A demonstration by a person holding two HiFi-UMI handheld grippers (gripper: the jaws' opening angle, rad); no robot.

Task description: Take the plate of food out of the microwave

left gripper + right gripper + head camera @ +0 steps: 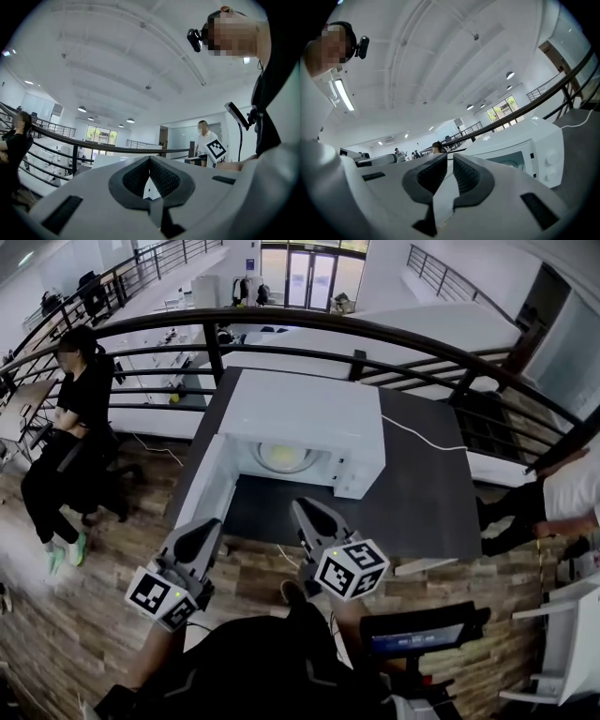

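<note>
White microwave (309,423), head view: it stands on a dark table (422,493) before a curved black railing (375,334), with its door (202,486) swung open to the left. The plate of food (281,457) lies inside the lit cavity as a pale yellow disc. Your left gripper (199,538) and right gripper (309,517) are both at the near edge of the table, in front of the open cavity and outside it. The plate is beyond both sets of jaws and apart from them. The right gripper is nearer to the opening. The left is lower in the frame, below the door. Each gripper carries its marker cube, left (161,598) and right (352,568). A seated person in black (70,427) is at the far left.

Left gripper view: your left jaws are closed. The ribbed pads (136,178) meet at their tips and nothing is between them. The railing runs across behind the jaws, and the right gripper's marker cube appears at the right. The plate does not show here.

Right gripper view: your right jaws are drawn together, pads (431,176) nearly face to face and empty. The microwave is ahead and to the right of the jaws, its control side towards you. The plate cannot be made out in this view.
</note>
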